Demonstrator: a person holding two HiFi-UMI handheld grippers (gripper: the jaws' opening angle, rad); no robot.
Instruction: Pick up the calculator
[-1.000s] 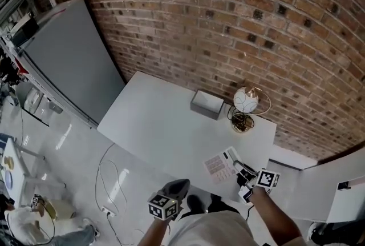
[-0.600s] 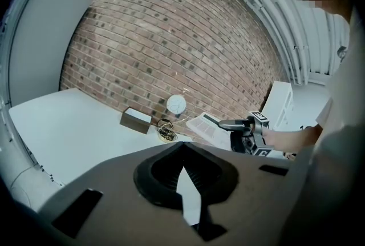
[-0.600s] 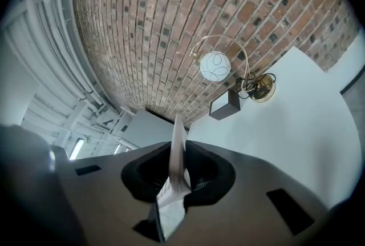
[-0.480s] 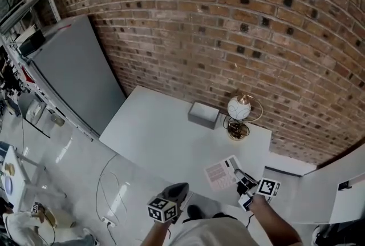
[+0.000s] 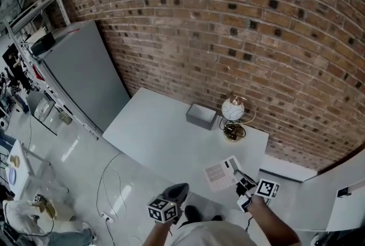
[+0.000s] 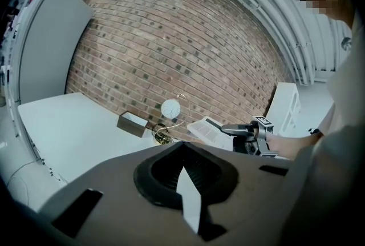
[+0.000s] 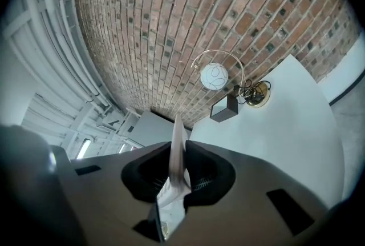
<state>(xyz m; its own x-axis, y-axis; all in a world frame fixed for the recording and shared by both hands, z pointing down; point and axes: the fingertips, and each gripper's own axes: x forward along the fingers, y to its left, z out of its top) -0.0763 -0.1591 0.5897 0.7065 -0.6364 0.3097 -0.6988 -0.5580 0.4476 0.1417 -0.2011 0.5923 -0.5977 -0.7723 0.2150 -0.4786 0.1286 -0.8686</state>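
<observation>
Right gripper [image 5: 240,178] was clamped on the calculator [image 5: 220,173], above the table [image 5: 159,130]; left gripper [image 5: 179,188], beside it, was closed, empty.

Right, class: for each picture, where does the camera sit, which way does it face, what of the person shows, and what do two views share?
Head view: on the head, facing steeply down at the white table; both forearms, left gripper and right gripper show.
Left gripper view: rides that gripper, facing along shut jaws to the red brick wall; right forearm shows.
Right gripper view: rides that gripper, facing along jaws shut on the flat white calculator.
Both gripper views share the white globe lamp.
</observation>
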